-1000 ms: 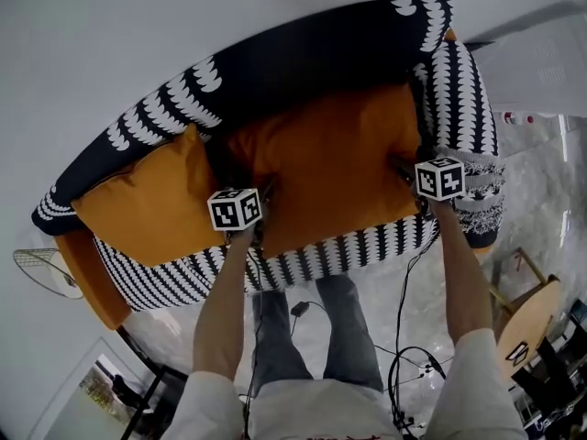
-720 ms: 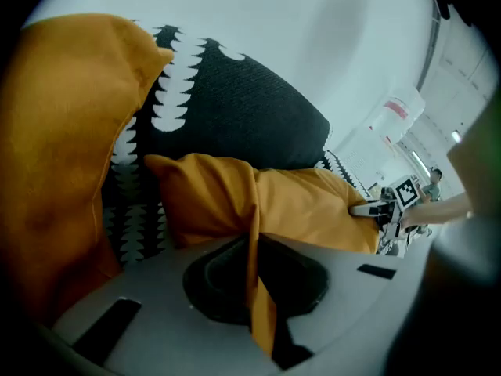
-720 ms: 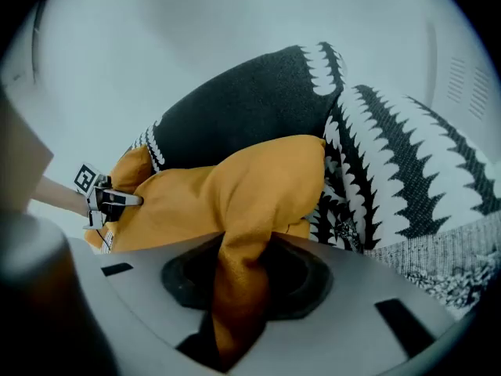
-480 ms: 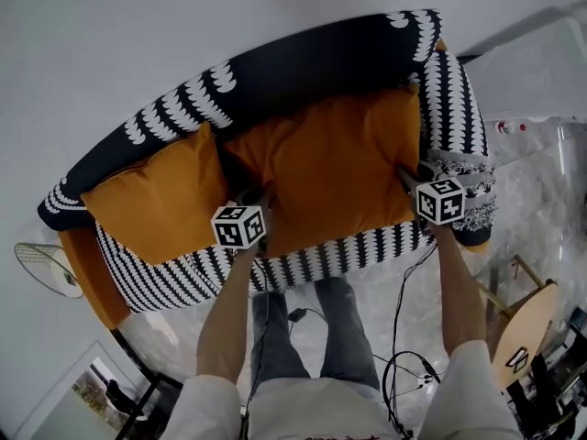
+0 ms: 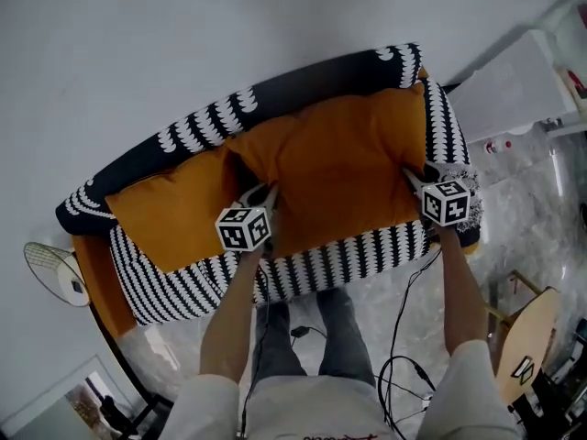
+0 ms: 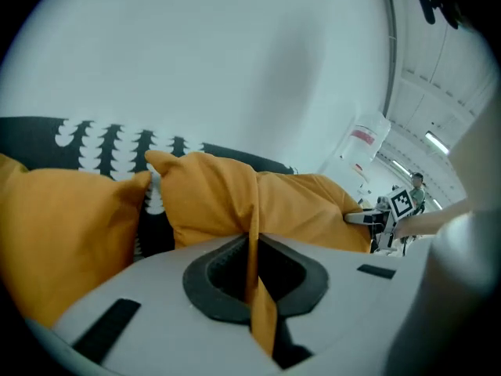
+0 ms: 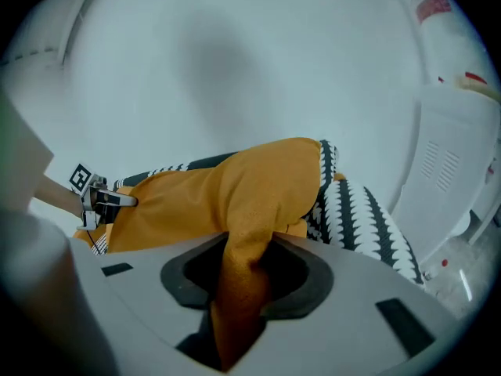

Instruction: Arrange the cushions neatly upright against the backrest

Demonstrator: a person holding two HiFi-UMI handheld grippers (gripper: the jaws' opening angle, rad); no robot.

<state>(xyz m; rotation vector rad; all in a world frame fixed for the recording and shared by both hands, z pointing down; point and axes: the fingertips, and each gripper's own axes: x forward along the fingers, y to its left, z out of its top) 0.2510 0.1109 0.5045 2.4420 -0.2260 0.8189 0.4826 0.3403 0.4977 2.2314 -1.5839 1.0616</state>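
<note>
Two grippers are clamped on one orange cushion (image 5: 339, 168), one at each lower corner. In the left gripper view, our left gripper (image 6: 252, 258) has its jaws nearly together, pinching only a thin flat fold of the orange fabric. In the right gripper view, our right gripper (image 7: 239, 288) stands narrowly parted, with a thick bunched wad of the same fabric filling the gap. Both sets of jaws have just been closing, each with cloth between them.

That cushion lies at the right half of the patterned sofa (image 5: 303, 85), its top edge up by the backrest and its right side along the armrest (image 5: 447, 126). A second orange cushion (image 5: 174, 209) sits just beside it on the left, untouched.

Compared with a second ago, both grippers have come up and the held cushion's lower edge has risen with them. A wider band of the striped seat front (image 5: 348, 253) now shows beneath it. The sofa also sits smaller and further up in the head view.

We cannot see the pads themselves, since the fabric covers them in both gripper views. The seat under the cushions is hidden, and we cannot tell whether the held cushion leans on the backrest or hangs free of it.
</note>
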